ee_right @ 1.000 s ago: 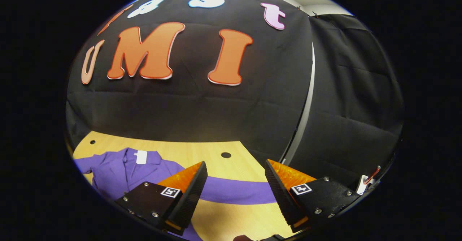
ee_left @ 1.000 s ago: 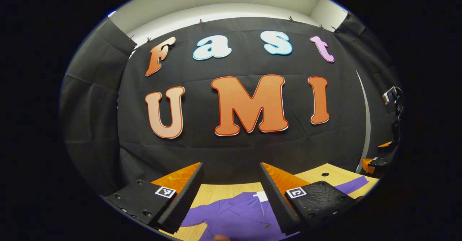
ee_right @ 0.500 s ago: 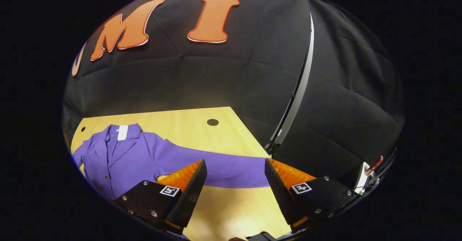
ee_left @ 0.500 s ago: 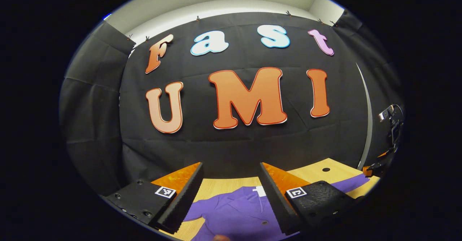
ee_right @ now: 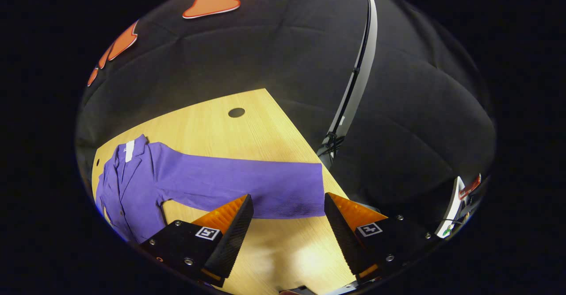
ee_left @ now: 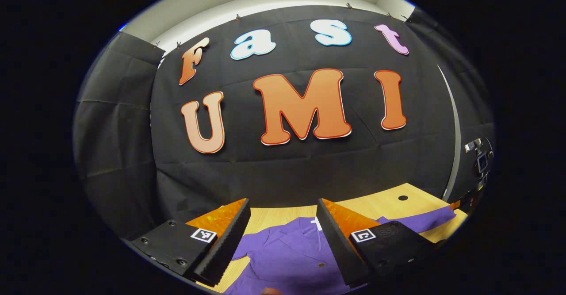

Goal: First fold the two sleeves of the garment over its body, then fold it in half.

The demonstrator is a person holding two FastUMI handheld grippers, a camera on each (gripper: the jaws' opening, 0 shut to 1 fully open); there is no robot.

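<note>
Tipping down over the last second, the right gripper (ee_right: 287, 224) now frames the purple garment's (ee_right: 132, 184) outstretched sleeve (ee_right: 247, 189) on the wooden table (ee_right: 230, 131), jaws wide and empty. Over the garment's body, the left gripper (ee_left: 283, 237) hovers, equally wide. Pinching only the cuff's top layer could let the sleeve slip mid-fold.

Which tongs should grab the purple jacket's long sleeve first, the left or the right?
Probably the right tongs. They are open and point at the cuff end of the purple jacket's outstretched sleeve on the wooden table. The left tongs, also open, face the collar, with that sleeve far off to their side.
</note>
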